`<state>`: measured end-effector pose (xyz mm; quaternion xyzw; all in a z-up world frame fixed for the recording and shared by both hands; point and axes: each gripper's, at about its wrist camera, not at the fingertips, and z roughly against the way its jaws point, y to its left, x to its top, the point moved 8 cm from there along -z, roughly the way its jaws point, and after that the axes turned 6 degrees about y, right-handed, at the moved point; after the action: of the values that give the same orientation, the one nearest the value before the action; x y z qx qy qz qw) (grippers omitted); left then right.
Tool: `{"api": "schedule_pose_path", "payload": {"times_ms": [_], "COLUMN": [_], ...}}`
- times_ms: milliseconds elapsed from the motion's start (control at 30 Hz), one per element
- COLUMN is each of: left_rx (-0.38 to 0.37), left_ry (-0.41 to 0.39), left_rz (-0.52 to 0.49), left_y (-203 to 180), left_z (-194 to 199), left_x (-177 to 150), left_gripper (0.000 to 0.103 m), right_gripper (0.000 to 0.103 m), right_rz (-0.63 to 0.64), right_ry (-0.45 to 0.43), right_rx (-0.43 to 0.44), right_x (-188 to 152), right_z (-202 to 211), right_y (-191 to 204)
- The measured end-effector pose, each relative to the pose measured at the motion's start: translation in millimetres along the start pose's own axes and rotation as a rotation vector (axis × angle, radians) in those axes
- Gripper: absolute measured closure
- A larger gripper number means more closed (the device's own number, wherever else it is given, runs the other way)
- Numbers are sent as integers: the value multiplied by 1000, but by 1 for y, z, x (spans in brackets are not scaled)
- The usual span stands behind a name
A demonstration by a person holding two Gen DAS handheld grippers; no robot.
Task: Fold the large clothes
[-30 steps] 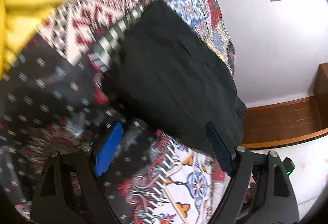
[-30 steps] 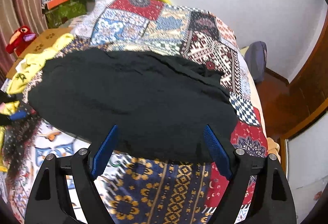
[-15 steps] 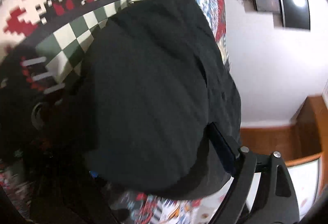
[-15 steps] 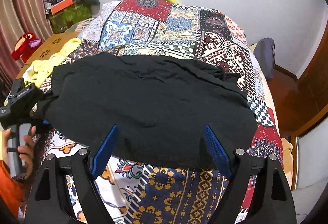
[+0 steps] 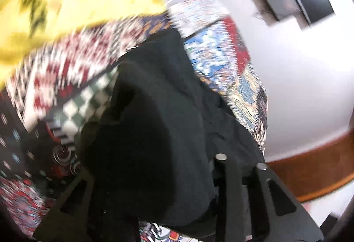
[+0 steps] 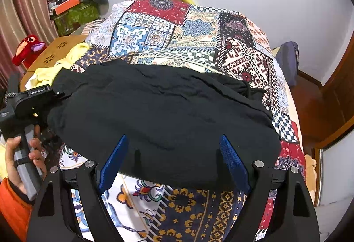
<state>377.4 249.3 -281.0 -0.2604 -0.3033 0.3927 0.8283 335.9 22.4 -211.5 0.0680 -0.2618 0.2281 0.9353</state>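
Observation:
A large black garment lies spread across a patchwork bedspread. My left gripper, held by a hand, is at the garment's left edge. In the left wrist view its jaws are closing, with bunched black cloth between them that hides the pads of the left gripper. My right gripper stands open above the garment's near edge. Its blue pads hold nothing.
A yellow garment lies at the bed's left edge, seen blurred as yellow cloth. A wooden side table, a red plush toy and cluttered boxes stand to the left. Wooden floor and a dark bag are on the right.
My left gripper pushed in over the garment's left edge, closed on the cloth and drew back a little with it. The right gripper stayed open and nearly still.

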Motion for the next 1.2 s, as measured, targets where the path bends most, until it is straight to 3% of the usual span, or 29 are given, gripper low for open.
{"api": "schedule_pose_path", "payload": {"times_ms": [100, 333, 500, 733, 867, 1000, 1100, 1200], "left_rx": [-12, 43, 119, 221, 263, 335, 344, 348], "left_ry": [-46, -221, -302, -299, -290, -320, -313, -301], "left_rz": [-82, -261, -357, -496, -591, -729, -754, -755], "left_y": [-23, -50, -57, -58, -67, -87, -92, -92], "left_z": [29, 115, 147, 122, 97, 90, 87, 85], "left_x": [7, 24, 22, 10, -7, -21, -21, -16], "left_gripper": [78, 79, 79, 79, 79, 79, 79, 79], "right_gripper": [21, 21, 21, 18, 17, 17, 20, 20], "right_rz": [11, 21, 61, 70, 162, 201, 179, 109], "right_ry": [-14, -85, -45, 81, 87, 86, 90, 18], "right_rx": [-3, 65, 130, 202, 144, 169, 233, 244], "right_x": [8, 32, 38, 23, 14, 10, 8, 5], "right_z": [5, 19, -6, -58, -70, -65, -47, -17], "right_y": [6, 40, 82, 115, 130, 128, 114, 85]}}
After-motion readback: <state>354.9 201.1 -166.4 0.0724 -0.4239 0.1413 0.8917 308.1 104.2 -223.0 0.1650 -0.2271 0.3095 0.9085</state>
